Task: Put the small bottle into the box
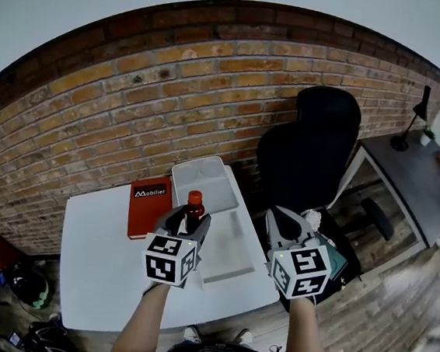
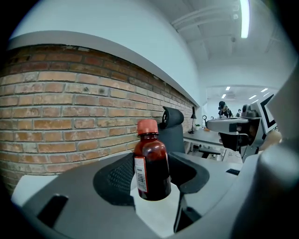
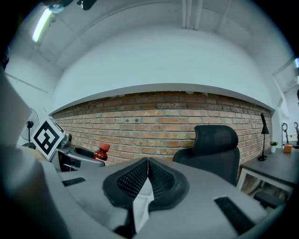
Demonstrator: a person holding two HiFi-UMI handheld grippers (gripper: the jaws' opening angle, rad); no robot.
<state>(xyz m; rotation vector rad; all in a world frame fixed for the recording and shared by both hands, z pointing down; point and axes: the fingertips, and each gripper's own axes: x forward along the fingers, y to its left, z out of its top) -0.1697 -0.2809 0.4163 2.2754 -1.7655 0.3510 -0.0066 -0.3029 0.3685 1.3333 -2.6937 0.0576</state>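
The small bottle (image 1: 194, 208) is dark red with a red cap and a white label. It stands upright between the jaws of my left gripper (image 1: 191, 221), which is shut on its body, held above the white table (image 1: 102, 260). In the left gripper view the bottle (image 2: 151, 167) fills the gap of the left gripper (image 2: 152, 179). The translucent white box (image 1: 204, 179) lies just beyond it, open on top. My right gripper (image 1: 286, 227) hovers off the table's right edge; its jaws (image 3: 147, 164) meet with nothing between them. From there the bottle (image 3: 101, 152) shows at left.
A red book (image 1: 149, 207) lies left of the box. A flat white lid (image 1: 232, 249) rests on the table to the right of the left gripper. A black office chair (image 1: 308, 153) stands against the brick wall, and a grey desk (image 1: 415, 180) with a lamp is at far right.
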